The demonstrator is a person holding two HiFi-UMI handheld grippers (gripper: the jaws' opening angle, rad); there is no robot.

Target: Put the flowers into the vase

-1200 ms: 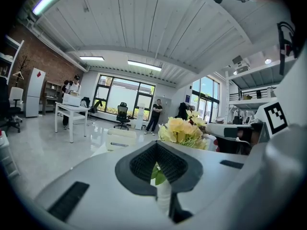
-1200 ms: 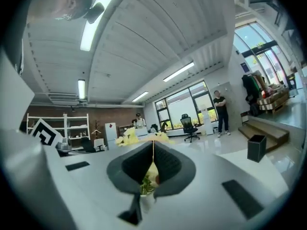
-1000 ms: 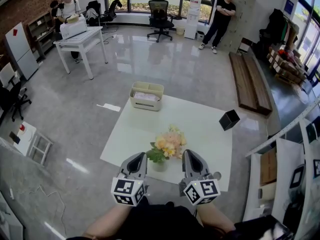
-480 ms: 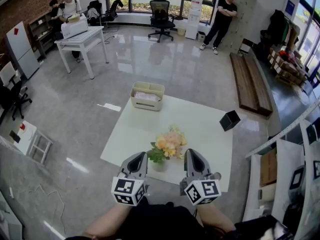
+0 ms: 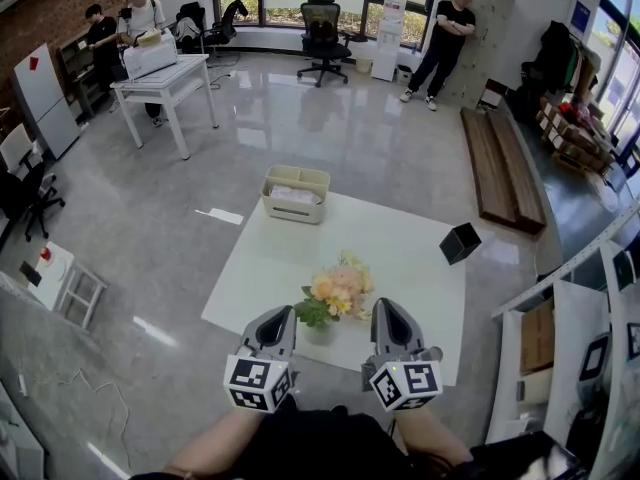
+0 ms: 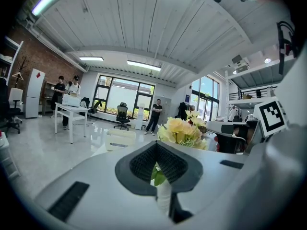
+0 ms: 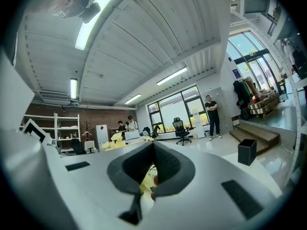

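Observation:
A bunch of yellow and peach flowers [image 5: 338, 290] with green leaves stands in a small white vase [image 5: 320, 332] near the front edge of the white table [image 5: 410, 263]. My left gripper [image 5: 276, 314] is just left of the vase and my right gripper [image 5: 384, 308] just right of it, both pointing away from me. Each is shut with nothing held. The left gripper view shows the blooms [image 6: 181, 129] over its closed jaws and a leaf with the vase [image 6: 163, 198] through the pad hollow. In the right gripper view, yellow petals [image 7: 116, 139] peek at the left.
A beige storage basket [image 5: 294, 192] sits at the table's far edge and a black box [image 5: 459, 240] at its right corner. Beyond are a white desk [image 5: 160, 83], an office chair [image 5: 320, 30], wooden benches [image 5: 500, 163] and standing people [image 5: 440, 38].

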